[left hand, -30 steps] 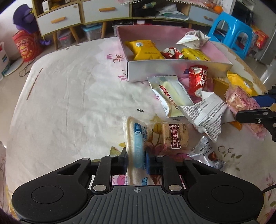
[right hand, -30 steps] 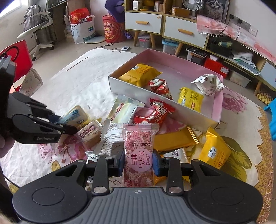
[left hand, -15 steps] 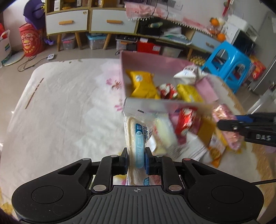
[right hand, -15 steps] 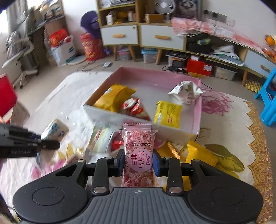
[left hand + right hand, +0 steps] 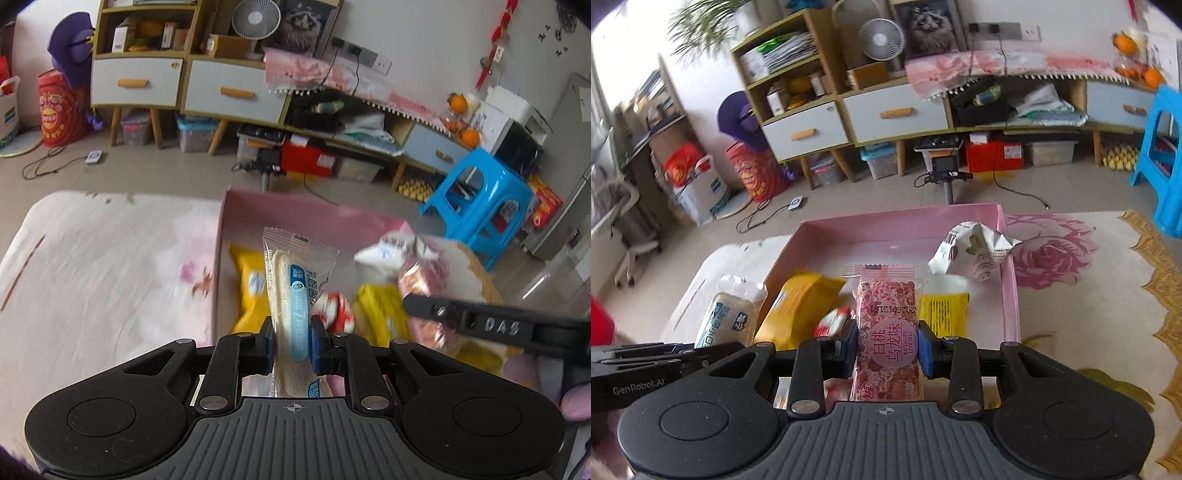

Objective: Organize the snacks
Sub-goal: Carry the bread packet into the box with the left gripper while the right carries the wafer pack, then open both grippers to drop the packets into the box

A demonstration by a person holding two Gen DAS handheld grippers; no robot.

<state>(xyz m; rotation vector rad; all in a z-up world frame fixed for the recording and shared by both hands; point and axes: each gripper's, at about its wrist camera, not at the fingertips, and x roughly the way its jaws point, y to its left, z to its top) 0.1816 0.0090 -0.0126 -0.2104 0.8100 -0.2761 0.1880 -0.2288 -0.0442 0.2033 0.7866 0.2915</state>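
Observation:
My left gripper is shut on a clear-wrapped pale bread snack with a blue label, held upright above the near edge of the pink box. My right gripper is shut on a pink speckled snack bar, also raised over the pink box. Inside the box lie a yellow packet, small red-and-white packets, another yellow packet and a crumpled white packet. The left gripper's bread snack shows at the left of the right wrist view.
The box sits on a table with a floral cloth. Beyond the table are low drawer cabinets, a blue plastic stool, a red bag and cables on the floor. The right gripper's arm crosses the left wrist view.
Both grippers have lifted their snacks off the pile and carried them toward the pink box. The loose snacks on the cloth have dropped out of view below.

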